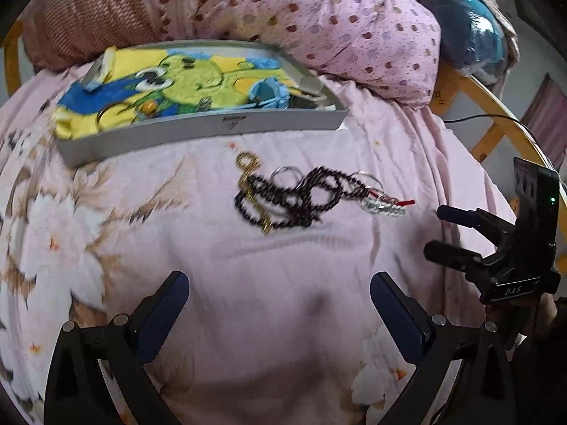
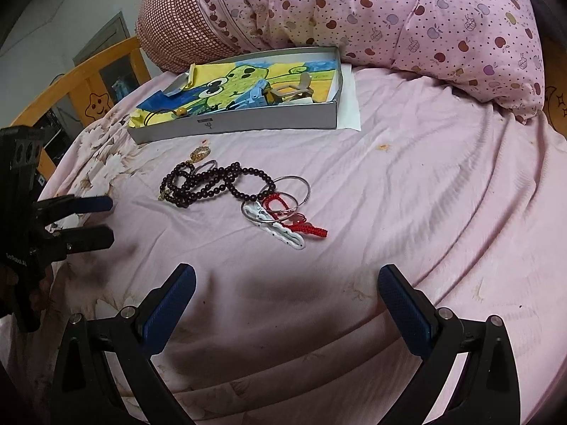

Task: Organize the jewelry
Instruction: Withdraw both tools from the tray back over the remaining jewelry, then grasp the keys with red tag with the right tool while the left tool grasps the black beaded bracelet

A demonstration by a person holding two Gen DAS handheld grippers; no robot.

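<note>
Jewelry lies in a loose tangle on the pink bedsheet [image 2: 407, 184], between the two claws and the grey box beyond. A long strand of dark beads [image 2: 212, 186] loops over itself several times; thin silver bangles [image 2: 288, 191] overlap its right end, a red knotted cord [image 2: 304, 228] and a white dotted clip [image 2: 283, 233] lie against them, and a small gold piece [image 2: 199, 154] sits at the far left end, nearest the box.

Nearest the cameras, the left claw [image 1: 280, 304] is spread wide with nothing between its blue-padded fingers, hovering over bare sheet short of the tangle. The right claw [image 2: 287, 295] is likewise wide open and empty.

The left wrist view is smeared and shows the gold piece as a longer chain [image 1: 253, 191] running under the beads. It also shows the right claw from the side at its right edge, with a dark blue bundle [image 1: 467, 39] at the far right and a black cable over the wooden bed frame [image 1: 496, 134]. The right wrist view is sharper and shows the left claw at its left edge.

Farther off, the shallow grey box [image 2: 248, 120] rests on the sheet, lined with a yellow, green and blue cartoon cloth [image 2: 241, 78] and holding a few small items. Behind it lies a pink apple-print quilt [image 2: 407, 17].
</note>
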